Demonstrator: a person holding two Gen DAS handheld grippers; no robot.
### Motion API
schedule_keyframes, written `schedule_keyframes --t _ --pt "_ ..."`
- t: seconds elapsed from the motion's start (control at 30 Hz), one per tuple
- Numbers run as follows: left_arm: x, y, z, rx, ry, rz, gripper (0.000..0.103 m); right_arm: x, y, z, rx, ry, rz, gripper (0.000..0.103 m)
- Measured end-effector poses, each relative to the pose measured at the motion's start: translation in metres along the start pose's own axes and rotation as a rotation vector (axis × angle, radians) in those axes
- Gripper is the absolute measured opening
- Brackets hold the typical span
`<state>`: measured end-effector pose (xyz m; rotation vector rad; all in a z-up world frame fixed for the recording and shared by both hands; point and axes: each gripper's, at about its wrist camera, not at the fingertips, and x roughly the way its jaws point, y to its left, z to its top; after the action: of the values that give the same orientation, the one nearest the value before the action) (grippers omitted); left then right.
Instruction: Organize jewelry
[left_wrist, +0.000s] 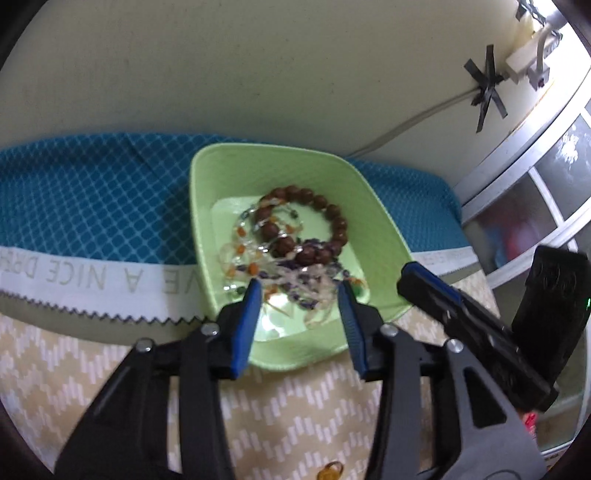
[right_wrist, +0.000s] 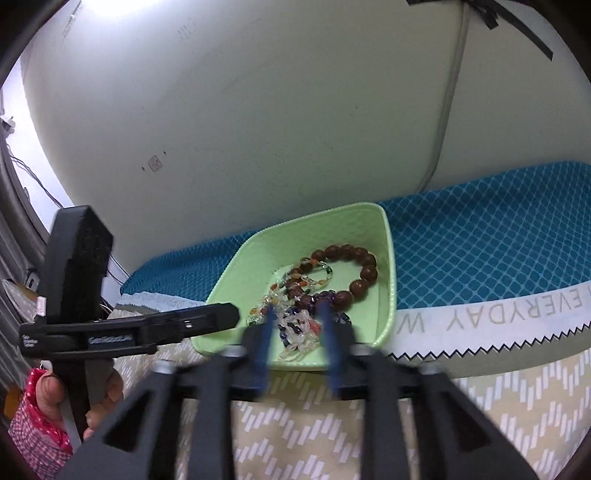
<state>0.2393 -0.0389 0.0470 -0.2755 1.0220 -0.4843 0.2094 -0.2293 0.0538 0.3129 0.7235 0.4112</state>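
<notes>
A light green bowl (left_wrist: 207, 221) (right_wrist: 388, 280) stands on the cloth-covered surface near the wall. In it lie a brown wooden bead bracelet (left_wrist: 325, 205) (right_wrist: 364, 258), a strand of clear and orange beads (left_wrist: 240, 251) (right_wrist: 295, 275) and a tangle of clear and purple beads (left_wrist: 317, 280) (right_wrist: 299, 326). My left gripper (left_wrist: 299, 288) hangs over the bowl's near edge, open, with nothing pressed between its blue pads. My right gripper (right_wrist: 297, 307) is over the same edge, jaws apart, and the bead tangle shows through the gap below them. Each gripper appears at the side of the other's view.
Under the bowl lies a teal diamond-pattern cloth (left_wrist: 92, 199) (right_wrist: 480, 258) with a lettered white band (left_wrist: 92, 280). A beige zigzag cloth (left_wrist: 295, 413) covers the front, with a small amber piece (left_wrist: 332, 470) on it. A cable (left_wrist: 406, 125) runs along the wall. A hand (right_wrist: 51, 391) grips the left handle.
</notes>
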Motion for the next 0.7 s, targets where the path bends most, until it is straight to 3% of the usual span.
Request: schedule_keyframes --t 0.1,0.23,0.33,0.5,0.6,0.7 --pt "-0.007 -0.007 -0.002 0.002 -0.02 0.027 0.044 -0.008 0.006 -0.005 -0.004 -0.031 0.012 0.021" --pt "-0.048 -0.01 -0.023 0.049 -0.106 0.002 0.044 -0.028 0.015 -0.02 -0.019 -0.049 0.048 0.021" --pt "-0.08 -0.007 -0.059 0.074 -0.145 0.009 0.044 -0.034 0.022 -0.048 -0.024 0.025 0.101 0.021" --pt "-0.105 0.009 -0.135 0.076 -0.112 0.038 0.044 -0.024 0.038 -0.099 -0.057 0.206 0.129 0.021" --pt "-0.111 0.011 -0.179 0.097 -0.111 0.079 0.06 -0.026 0.047 -0.11 -0.065 0.233 0.145 0.021" --pt "-0.105 0.007 -0.201 0.11 -0.1 0.099 0.062 -0.024 0.064 -0.114 -0.135 0.249 0.091 0.021"
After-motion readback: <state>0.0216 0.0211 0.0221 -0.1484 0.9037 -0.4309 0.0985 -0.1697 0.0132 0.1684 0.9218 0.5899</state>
